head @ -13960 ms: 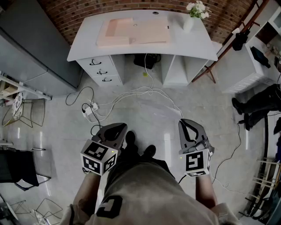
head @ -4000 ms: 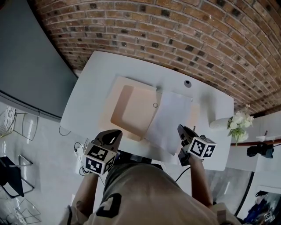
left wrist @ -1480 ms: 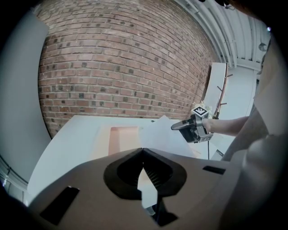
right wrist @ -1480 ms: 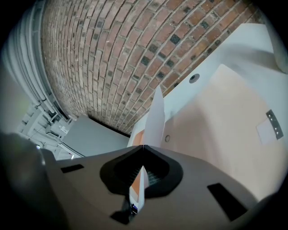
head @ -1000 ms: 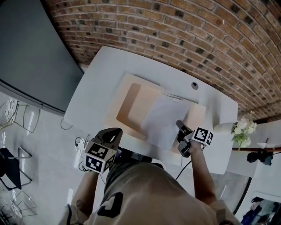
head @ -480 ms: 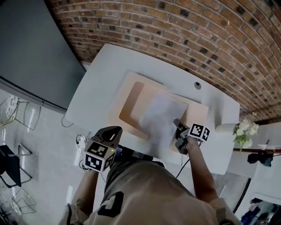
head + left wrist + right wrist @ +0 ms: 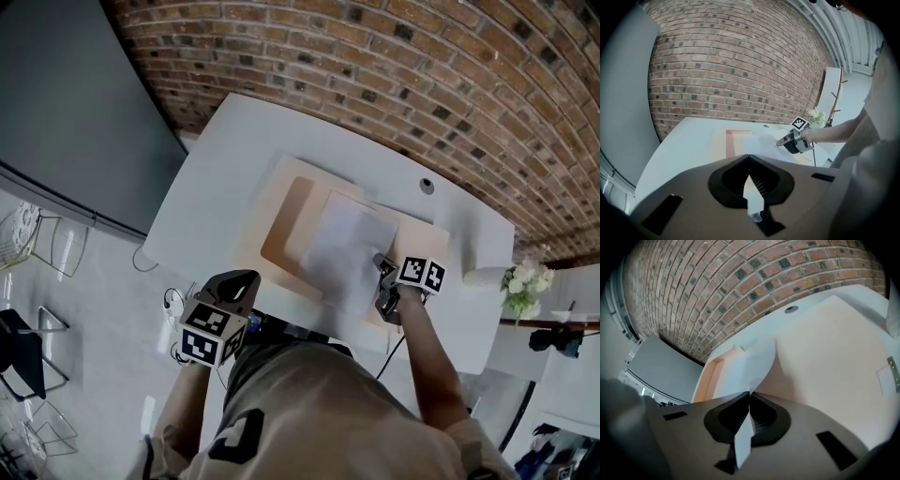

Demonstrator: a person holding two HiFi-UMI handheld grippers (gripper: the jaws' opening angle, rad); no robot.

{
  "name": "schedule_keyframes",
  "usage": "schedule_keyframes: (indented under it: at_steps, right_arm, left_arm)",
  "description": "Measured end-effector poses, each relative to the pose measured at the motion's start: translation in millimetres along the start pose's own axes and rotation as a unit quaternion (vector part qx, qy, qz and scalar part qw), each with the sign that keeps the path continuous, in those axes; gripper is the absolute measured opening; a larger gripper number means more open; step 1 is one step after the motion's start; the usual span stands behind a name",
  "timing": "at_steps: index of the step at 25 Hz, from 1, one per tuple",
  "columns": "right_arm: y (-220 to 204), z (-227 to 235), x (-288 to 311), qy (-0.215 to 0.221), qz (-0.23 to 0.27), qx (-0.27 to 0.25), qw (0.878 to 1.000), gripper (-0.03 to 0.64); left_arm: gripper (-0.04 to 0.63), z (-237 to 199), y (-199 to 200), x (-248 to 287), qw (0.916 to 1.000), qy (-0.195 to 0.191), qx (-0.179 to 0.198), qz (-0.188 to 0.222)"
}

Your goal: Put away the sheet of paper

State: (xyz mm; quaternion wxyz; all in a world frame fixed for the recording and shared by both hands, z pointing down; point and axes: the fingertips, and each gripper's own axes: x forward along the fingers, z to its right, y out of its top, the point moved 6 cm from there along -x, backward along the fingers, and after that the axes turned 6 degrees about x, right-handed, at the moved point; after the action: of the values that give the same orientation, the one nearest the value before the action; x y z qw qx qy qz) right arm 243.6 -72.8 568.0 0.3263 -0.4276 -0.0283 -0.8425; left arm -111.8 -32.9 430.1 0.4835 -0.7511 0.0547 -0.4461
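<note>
A white sheet of paper hangs curled over an open peach folder on the white desk. My right gripper is shut on the sheet's near right edge. In the right gripper view the sheet runs up from between the closed jaws of the right gripper toward the folder's left pocket. My left gripper is held low by my body, off the desk's near edge, shut with nothing in it. From the left gripper, the right gripper shows above the folder.
A brick wall backs the desk. A white vase with flowers stands at the desk's right end, and a cable hole lies behind the folder. A grey panel rises to the left.
Over the earlier frames I came up to the desk and my right gripper took the sheet from the folder's right half. In the last second it has carried the sheet a little leftward.
</note>
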Motion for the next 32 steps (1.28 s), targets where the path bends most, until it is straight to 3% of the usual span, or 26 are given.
schedule_keyframes:
  at_steps: [3,8,15,20,24,28,32]
  right_arm:
    - [-4.5,-0.7,4.8,0.014,-0.015,0.031,0.999,0.025]
    - [-2.9,-7.2,5.9,0.012,0.002,0.017,1.000,0.025]
    - [-13.3,-15.7,16.6,0.091,-0.037,0.099,0.990,0.025]
    - [-11.7,-20.0,21.9,0.010,-0.057,-0.010,0.998,0.023]
    - [-12.7,-24.9,30.5,0.011,-0.057,0.014,0.998,0.025]
    - [-9.1,-28.8,35.0,-0.014,-0.049,-0.018,0.999,0.023]
    - [-7.6,-34.5,39.2,0.006,-0.037,0.014,0.999,0.025]
  left_arm:
    - [0.015,-2.4,0.4,-0.1,1.0000,-0.004,0.002,-0.001]
    - [0.014,-11.0,-0.6,-0.7,1.0000,-0.009,-0.004,-0.002]
    - [0.014,-20.0,-2.6,-0.9,0.9998,-0.019,0.001,-0.003]
    - [0.014,-28.4,-4.4,-2.7,0.9997,-0.023,-0.001,-0.005]
    - [0.014,-32.6,-6.2,-4.1,0.9997,-0.023,-0.006,-0.006]
    - [0.014,-38.8,-5.5,-4.1,0.9997,-0.023,-0.005,-0.004]
    - [0.014,-46.1,-9.7,-6.3,0.9998,-0.019,-0.011,-0.004]
